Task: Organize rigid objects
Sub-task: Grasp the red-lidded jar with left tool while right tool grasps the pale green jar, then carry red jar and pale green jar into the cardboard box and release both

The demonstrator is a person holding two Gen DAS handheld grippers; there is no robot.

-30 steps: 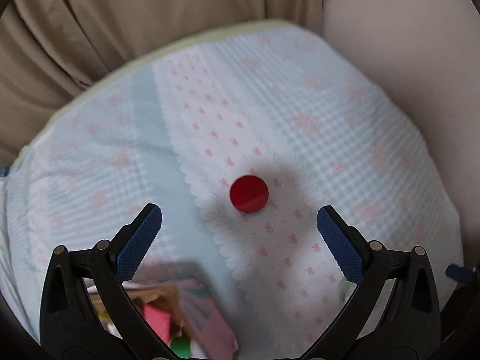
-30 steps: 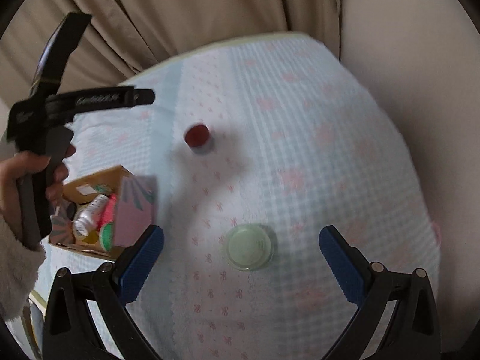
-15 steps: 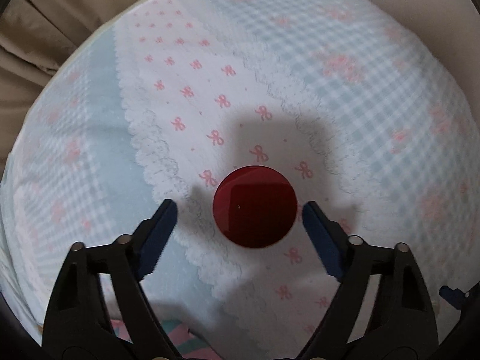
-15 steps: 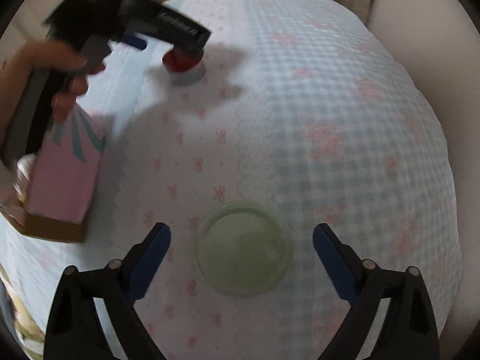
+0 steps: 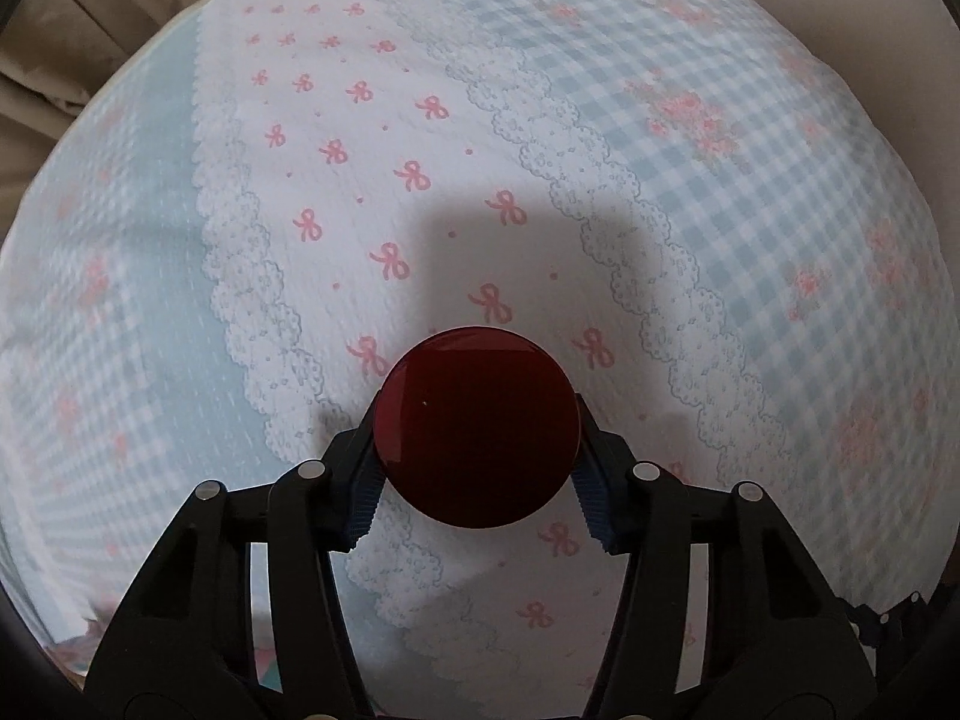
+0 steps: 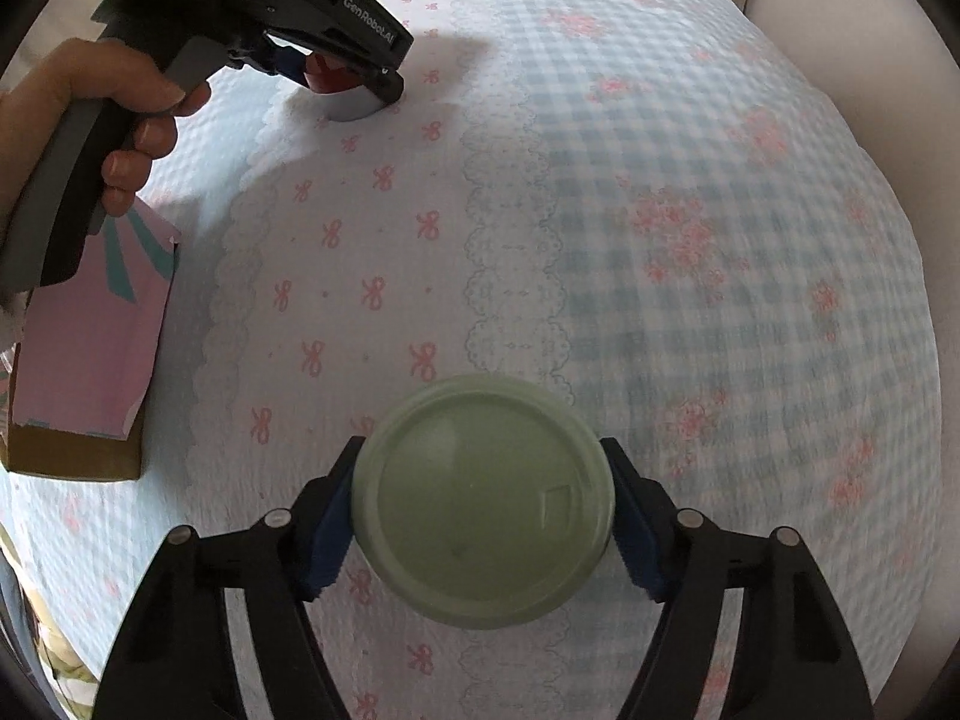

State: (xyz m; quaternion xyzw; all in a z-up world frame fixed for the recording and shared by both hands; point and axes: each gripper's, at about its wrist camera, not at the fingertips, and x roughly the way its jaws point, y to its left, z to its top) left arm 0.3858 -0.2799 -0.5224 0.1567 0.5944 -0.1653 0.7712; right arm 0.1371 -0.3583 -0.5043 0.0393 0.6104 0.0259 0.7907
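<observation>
A checked and bow-printed tablecloth (image 5: 750, 192) is covering the whole round table, its white scalloped band running from about 11 o'clock toward 6 o'clock in the left wrist view. Beige curtain folds (image 5: 90, 6) are hanging past the table's far edge at 10 o'clock.

At 9 o'clock in the right wrist view a brown cardboard box (image 6: 78, 456) is sitting on the cloth with a pink flap (image 6: 90, 354) standing over it; what it holds is hidden from here.

The right gripper (image 6: 480, 516) is clamping a pale green lidded jar (image 6: 480, 498) at 6 o'clock, its blue pads pressing against the lid's rim on both sides. The jar is standing near the table's close edge, straddling the lace border between the bow print and the checks.

The left gripper (image 5: 477, 456) is squeezing a red-capped jar (image 5: 477, 426) in the same fashion, both ribbed blue pads touching the dark red cap at 6 o'clock of its own view. From the right wrist camera that gripper (image 6: 336, 69) is showing at 11 o'clock, the person's left hand (image 6: 120, 102) wrapping its grey trigger handle, the red cap (image 6: 324, 75) peeking between the black fingers and the jar's pale body standing on the cloth, well apart from the green jar.
</observation>
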